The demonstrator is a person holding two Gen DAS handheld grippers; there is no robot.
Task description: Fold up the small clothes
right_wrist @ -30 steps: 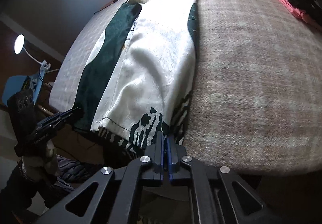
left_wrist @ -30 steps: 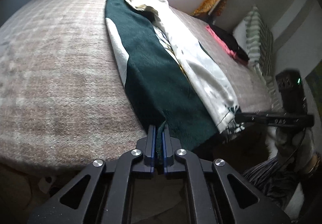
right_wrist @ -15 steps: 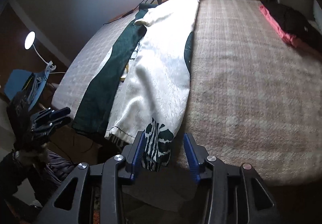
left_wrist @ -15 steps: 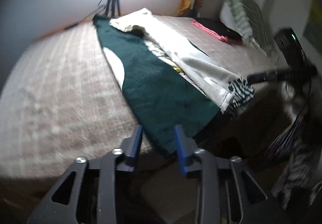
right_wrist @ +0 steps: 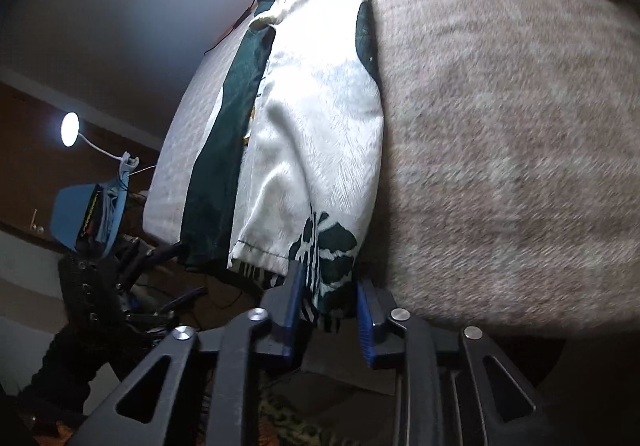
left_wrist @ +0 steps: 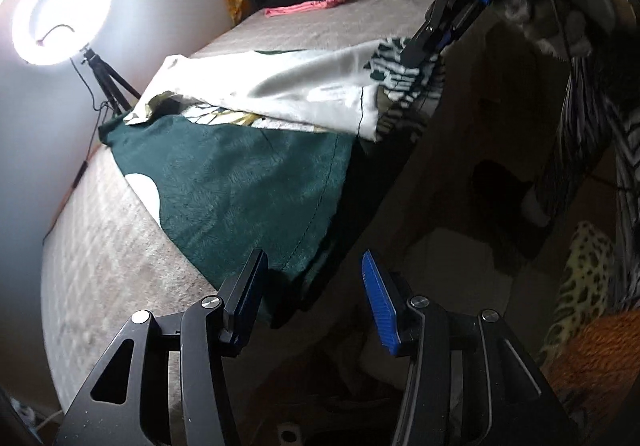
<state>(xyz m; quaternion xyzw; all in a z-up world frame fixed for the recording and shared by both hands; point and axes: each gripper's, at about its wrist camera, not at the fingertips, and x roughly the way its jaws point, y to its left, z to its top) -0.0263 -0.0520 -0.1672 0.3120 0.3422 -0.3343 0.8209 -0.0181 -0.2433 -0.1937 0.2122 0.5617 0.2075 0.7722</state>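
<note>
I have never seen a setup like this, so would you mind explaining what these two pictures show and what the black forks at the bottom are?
No robot arm is here: a person holds a hand-held two-finger gripper in each hand. Each picture comes from a fisheye camera on one gripper, looking along its fingers.

The left view shows the left gripper, whose jaws have just been opening and now stand apart, off the hem of the dark green and white patterned garment at the bed's edge. That garment lies in a long strip on the beige checked bed blanket.

In the right view, the right gripper has the garment's green-and-white patterned end hanging between its blue pads; its jaws have just been closing, but whether they grip is unclear. Each gripper also appears in the other's view. A bright ring light on a tripod stands behind.
</note>
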